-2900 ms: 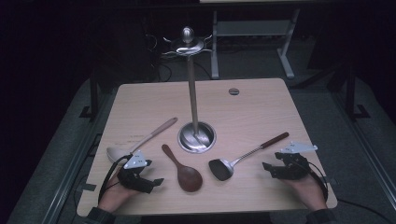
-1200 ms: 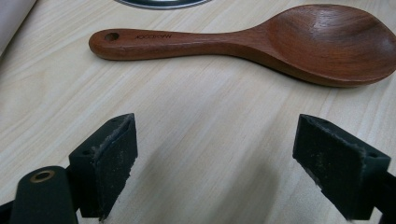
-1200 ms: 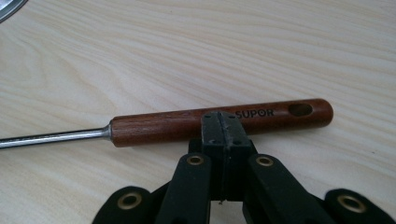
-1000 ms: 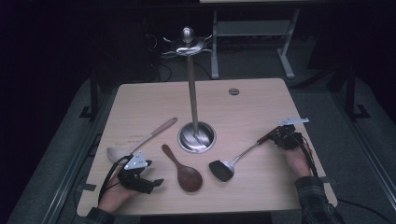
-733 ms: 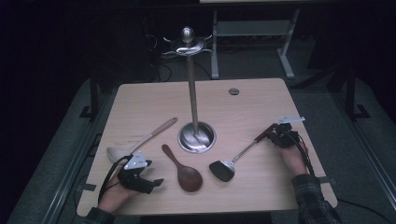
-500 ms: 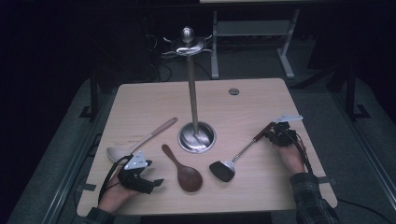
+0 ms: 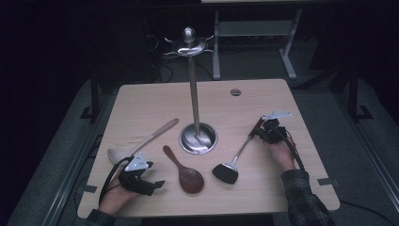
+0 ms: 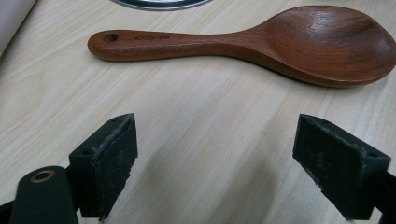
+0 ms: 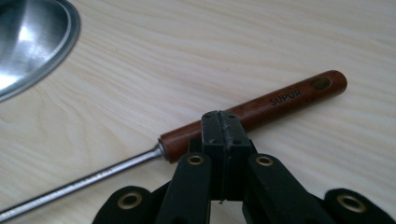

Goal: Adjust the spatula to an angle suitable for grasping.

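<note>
A: Where did the black spatula with its steel shaft and reddish wooden handle (image 7: 238, 153) lie?

B: Right of centre, long axis running lower left to upper right. The right gripper (image 9: 220, 122), jaws pressed together and empty, touched the handle's near side.

A: And the left gripper (image 7: 153, 183)?

B: Wide apart, lower left, well away.

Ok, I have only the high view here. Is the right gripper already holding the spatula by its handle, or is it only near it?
Observer: Not holding. In the right gripper view the right gripper has its jaws shut on each other, with the tips at the spatula handle and nothing between them.
Operator: And the left gripper, is it open?
Observer: Yes. The left gripper has its jaws wide apart over bare table. The wooden spoon lies across ahead, untouched.
Operator: Does the spoon have a hanging hole?
Observer: Yes, a small hole at the handle's end.
</note>
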Available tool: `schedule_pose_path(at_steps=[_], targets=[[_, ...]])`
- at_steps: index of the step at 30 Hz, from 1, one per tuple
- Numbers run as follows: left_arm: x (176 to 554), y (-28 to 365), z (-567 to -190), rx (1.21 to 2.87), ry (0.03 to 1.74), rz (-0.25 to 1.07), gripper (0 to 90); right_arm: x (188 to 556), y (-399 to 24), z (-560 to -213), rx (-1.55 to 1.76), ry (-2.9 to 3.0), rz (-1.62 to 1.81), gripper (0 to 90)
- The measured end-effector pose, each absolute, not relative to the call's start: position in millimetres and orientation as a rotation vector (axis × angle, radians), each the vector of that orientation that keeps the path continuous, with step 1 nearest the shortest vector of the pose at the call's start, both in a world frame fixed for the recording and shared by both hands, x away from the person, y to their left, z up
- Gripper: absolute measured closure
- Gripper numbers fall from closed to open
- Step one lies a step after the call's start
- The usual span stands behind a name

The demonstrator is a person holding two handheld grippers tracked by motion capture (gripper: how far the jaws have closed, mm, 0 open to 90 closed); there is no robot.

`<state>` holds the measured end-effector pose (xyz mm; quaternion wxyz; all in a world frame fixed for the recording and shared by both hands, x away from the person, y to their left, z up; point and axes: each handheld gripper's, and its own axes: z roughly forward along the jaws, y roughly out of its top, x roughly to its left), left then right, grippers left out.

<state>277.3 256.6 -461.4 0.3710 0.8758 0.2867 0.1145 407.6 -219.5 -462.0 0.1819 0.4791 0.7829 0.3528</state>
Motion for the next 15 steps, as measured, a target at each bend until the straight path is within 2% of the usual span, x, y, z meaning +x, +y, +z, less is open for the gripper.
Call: schedule_pose_path(at_steps=[15], targets=[[277.3, 257.0, -461.5, 2.245, 0.737, 0.29, 13.6, 416.8, -182.8, -464.2, 1.28, 2.269, 1.028, 89.9]])
